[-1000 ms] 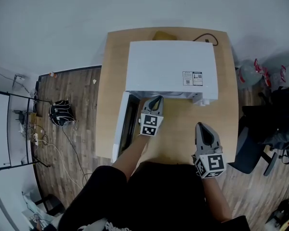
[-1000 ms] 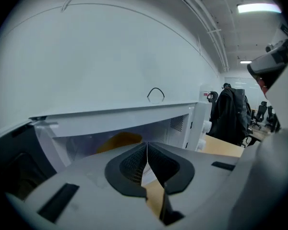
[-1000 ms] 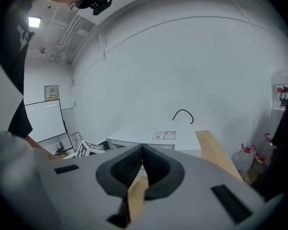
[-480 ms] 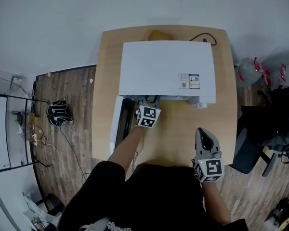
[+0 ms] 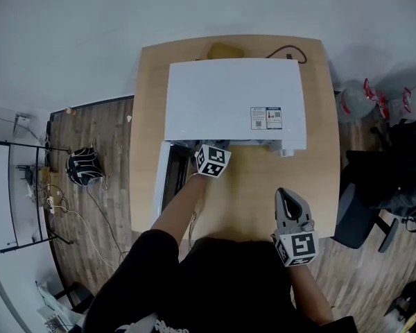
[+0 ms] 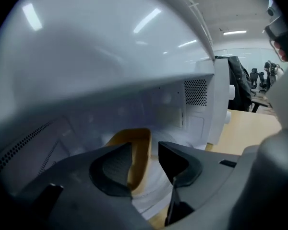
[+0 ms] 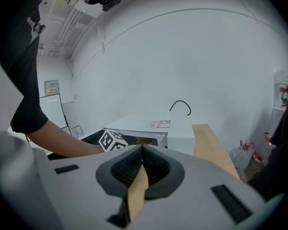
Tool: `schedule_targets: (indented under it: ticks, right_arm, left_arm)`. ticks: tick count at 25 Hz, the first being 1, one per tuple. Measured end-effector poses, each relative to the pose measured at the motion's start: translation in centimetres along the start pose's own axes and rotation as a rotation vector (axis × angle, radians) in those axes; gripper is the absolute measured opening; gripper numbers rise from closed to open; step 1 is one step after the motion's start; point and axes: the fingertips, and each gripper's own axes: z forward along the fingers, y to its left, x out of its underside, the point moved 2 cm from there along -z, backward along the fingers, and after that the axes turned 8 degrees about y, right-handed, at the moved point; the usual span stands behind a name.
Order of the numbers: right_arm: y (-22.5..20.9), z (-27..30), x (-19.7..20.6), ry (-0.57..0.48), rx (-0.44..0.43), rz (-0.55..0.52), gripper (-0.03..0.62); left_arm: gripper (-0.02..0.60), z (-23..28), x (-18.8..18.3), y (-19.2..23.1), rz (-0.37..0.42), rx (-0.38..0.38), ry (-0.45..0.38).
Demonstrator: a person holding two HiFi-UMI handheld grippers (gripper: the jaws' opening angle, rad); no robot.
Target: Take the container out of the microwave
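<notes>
Container [image 6: 138, 145] sits inside the microwave [image 5: 232, 99], its yellow wall ungripped between the opening jaws of my left claw [image 6: 144, 150]. A second ago that claw hung shut outside it. My right claw [image 5: 289, 203] stays closed, empty, above the bench [image 5: 253, 186].

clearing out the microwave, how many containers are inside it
1: a yellow container on the microwave floor, between the left gripper's opening jaws. The gripper hides part of the cavity, so more may be hidden.

Wooden table [image 5: 322, 151] is seen w/ black cable [image 5: 289, 52] & a tan obj. [image 5: 225, 50] at its far edge. Wood floor [image 5: 104, 214] at pic's left is strewn w/ black-white bag [image 5: 83, 166] & cords [image 5: 55, 200]. Black chair [image 5: 388, 179] & clear bags [image 5: 353, 106] are noted at right.
</notes>
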Motion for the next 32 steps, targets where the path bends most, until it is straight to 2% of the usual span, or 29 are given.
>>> schedule_targets:
  ticks: [4, 8, 13, 16, 22, 27, 28, 31, 32]
  right_arm:
    - [0.3, -0.2, 0.2, 0.002, -0.009, -0.005, 0.059]
    - [0.0, -0.2, 0.7, 0.008, -0.004, -0.002, 0.058]
    - [-0.4, -0.3, 0.8, 0.005, 0.005, 0.003, 0.059]
    - [-0.5, -0.4, 1.0, 0.006, 0.006, 0.013, 0.058]
    - [-0.4, -0.8, 1.5, 0.005, 0.017, 0.026, 0.058]
    - [-0.1, -1.0, 1.9, 0.004, 0.018, 0.017, 0.058]
    - [-0.1, -1.0, 2.0, 0.005, 0.018, 0.019, 0.059]
    - [-0.1, -1.0, 2.1, 0.004, 0.022, 0.019, 0.06]
    - [-0.1, -1.1, 2.1, 0.003, 0.023, 0.019, 0.058]
  left_arm:
    - [0.16, 0.4, 0.5, 0.1, 0.014, -0.011, 0.018]
    - [0.17, 1.2, 1.1, -0.4, 0.061, -0.017, 0.043]
    - [0.178, 2.0, 2.0, -0.1, 0.01, -0.023, 0.086]
    - [0.179, 2.2, 2.1, -0.1, 0.011, -0.028, 0.108]
    - [0.179, 2.9, 3.0, -0.3, 0.055, -0.029, 0.208]
    - [0.178, 3.2, 3.2, -0.4, 0.117, -0.039, 0.224]
    - [0.167, 3.2, 3.2, -0.4, 0.142, -0.046, 0.232]
    - [0.056, 3.2, 3.4, 0.0, 0.193, -0.071, 0.252]
    - [0.054, 3.2, 3.4, 0.1, 0.192, -0.073, 0.254]
